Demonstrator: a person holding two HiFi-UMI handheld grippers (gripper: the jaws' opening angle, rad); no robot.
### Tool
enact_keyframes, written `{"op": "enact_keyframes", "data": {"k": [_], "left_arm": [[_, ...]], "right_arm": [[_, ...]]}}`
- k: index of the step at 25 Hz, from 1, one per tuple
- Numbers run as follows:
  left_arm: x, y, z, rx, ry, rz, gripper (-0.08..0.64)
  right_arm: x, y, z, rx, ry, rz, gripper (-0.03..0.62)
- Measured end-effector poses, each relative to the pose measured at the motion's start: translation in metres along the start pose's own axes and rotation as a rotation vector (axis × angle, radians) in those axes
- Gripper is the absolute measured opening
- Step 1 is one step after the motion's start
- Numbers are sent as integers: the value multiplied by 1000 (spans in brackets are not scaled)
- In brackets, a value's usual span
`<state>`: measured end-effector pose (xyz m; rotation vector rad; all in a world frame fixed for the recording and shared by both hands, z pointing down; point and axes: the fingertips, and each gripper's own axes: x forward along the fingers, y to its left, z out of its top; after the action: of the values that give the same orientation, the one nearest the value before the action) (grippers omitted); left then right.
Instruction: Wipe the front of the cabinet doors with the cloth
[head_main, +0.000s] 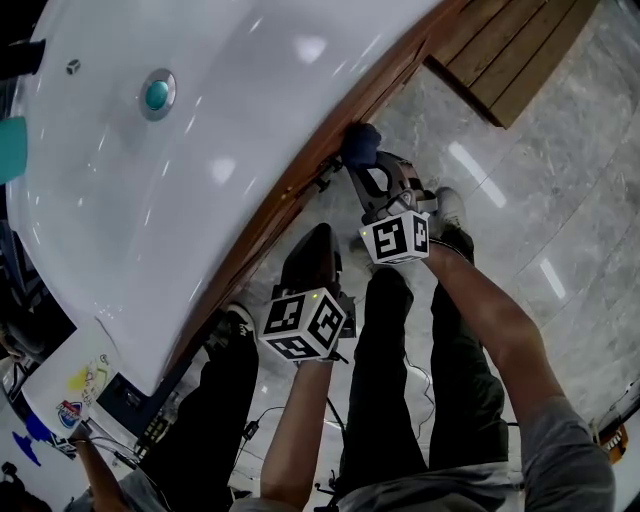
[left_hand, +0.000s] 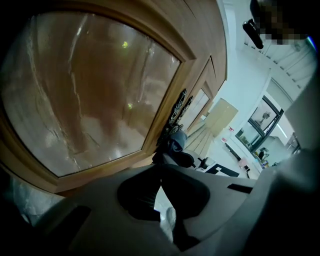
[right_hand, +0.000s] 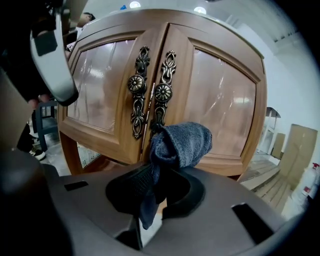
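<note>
Blue cloth (right_hand: 182, 142) pinched by right hand-held gripper (right_hand: 155, 185), held at cabinet doors (right_hand: 220, 105), just below ornate handles (right_hand: 162, 92). Left hand-held gripper (left_hand: 161, 187) pressed together, empty, near door panel.

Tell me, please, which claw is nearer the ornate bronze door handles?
Right: the right claw, gripping the blue terry cloth, sits just below the handles; the left claw is farther off, leftward.

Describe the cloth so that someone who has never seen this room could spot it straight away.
Find the pair of wooden cabinet doors with glossy panels under the white basin. At their seam sit two ornate metal handles; just below them the right gripper holds the cloth. It is the only soft thing there: a bunched, dark blue-grey terry wad in front of the brown wood.
</note>
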<state>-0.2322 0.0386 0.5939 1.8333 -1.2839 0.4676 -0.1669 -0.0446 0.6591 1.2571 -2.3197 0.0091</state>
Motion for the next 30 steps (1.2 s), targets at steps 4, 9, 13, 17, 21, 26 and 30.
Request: {"op": "enact_keyframes", "data": {"k": [4,9,13,17,21,26,30], "left_arm": [[-6,8,-3,2,1,0,8],[-11,12,-4,1,-2,-1,8],[-15,13,-5,1,-4,0,8],[-17,12,-8,-5,1,0,8],[-20,7,-8,-16,2,-2,8],[-24,-9,1,-34,-11,-17,8],[-33,-24,14,-43,-25,-22,8]], "right_arm": [[0,6,2,16,6,-13,54],[-2,14,4,6,6,-3,54],[-6,22,6,-14,-4,34,54],[-19,25,2,-44,0,75,54],[-38,28,7,-76,-7,109,54],[-63,20,25,-63,-13,119,54],[-84,8,47,-23,-13,116,54]]}}
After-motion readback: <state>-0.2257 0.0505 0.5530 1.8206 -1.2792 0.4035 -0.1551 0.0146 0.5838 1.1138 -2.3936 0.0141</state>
